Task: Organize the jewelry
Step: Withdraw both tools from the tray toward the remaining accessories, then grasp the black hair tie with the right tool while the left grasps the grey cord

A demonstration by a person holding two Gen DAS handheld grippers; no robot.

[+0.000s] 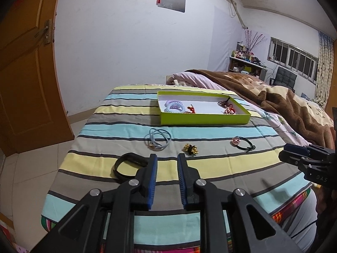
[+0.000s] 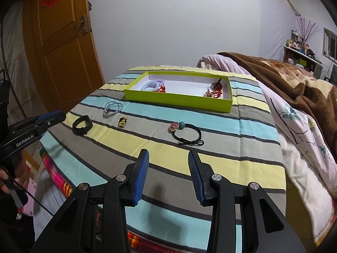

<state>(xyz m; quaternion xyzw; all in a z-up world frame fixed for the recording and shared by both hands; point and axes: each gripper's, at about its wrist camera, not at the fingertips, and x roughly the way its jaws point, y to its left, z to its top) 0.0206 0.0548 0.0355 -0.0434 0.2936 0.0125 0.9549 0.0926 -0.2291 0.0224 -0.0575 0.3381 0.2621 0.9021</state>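
Nearby, the black band (image 1: 124, 165) lies beside the empty, parted left gripper (image 1: 167, 158).

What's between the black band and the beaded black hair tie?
The gold clip lies on the cloth between the black band and the hair tie, nearer the band; right wrist view.

A home bedroom: rumpled blanket (image 2: 294, 80) on bed, wooden door (image 2: 61, 48), cluttered shelf (image 1: 246, 63).

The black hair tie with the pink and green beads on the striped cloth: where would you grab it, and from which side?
I would probably grip the beads, the only raised, solid part of the black hair tie; its thin loop lies flat on the striped cloth. Come from above with the right tool, which is open, empty and nearest.
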